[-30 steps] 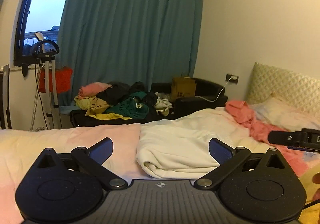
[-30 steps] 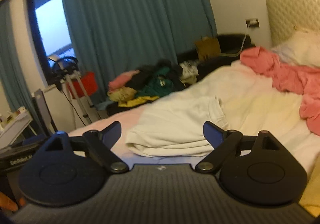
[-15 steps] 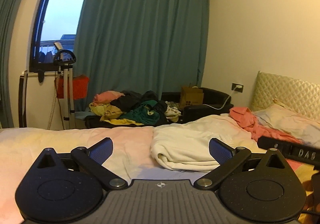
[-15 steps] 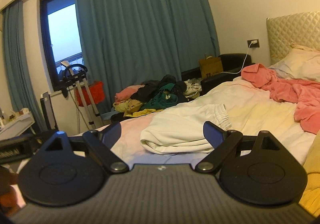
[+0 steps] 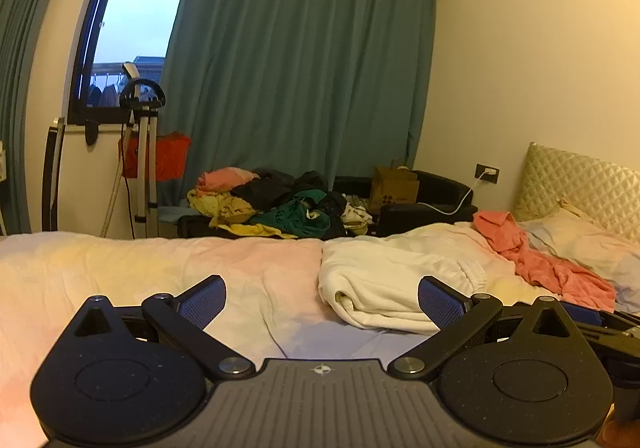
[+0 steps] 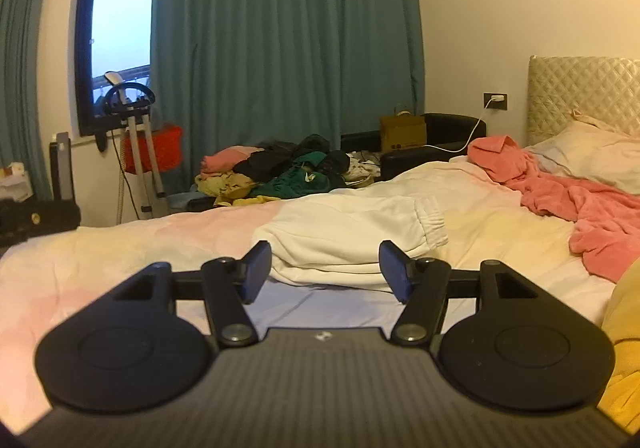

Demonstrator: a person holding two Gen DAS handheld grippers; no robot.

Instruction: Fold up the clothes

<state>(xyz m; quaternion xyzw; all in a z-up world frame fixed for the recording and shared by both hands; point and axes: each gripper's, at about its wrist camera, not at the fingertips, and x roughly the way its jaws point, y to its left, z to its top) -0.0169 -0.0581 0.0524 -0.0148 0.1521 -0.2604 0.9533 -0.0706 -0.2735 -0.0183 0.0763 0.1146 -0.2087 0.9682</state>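
Observation:
A folded white garment (image 5: 384, 284) (image 6: 352, 232) lies in the middle of the bed (image 5: 140, 268) (image 6: 120, 244). My left gripper (image 5: 322, 302) hangs low over the sheet in front of it, jaws wide open and empty, its right pad level with the garment's near edge. My right gripper (image 6: 325, 270) points at the garment's near fold; its jaws are closing, and nothing is pressed between the pads. In the left wrist view the right gripper's black body (image 5: 608, 324) shows at the right edge.
A pink garment (image 5: 536, 256) (image 6: 568, 187) sprawls beside the pillow (image 6: 592, 151) and headboard (image 6: 584, 91). Yellow cloth (image 6: 624, 348) lies at the near right. Beyond the bed are a heap of clothes (image 5: 276, 203) (image 6: 280, 171), a black sofa, a cardboard box (image 6: 402, 133) and a teal curtain.
Both grippers have drawn back and sunk lower, so the white garment looks smaller and more of the room shows. The right gripper's jaws have narrowed; the left's stay wide.

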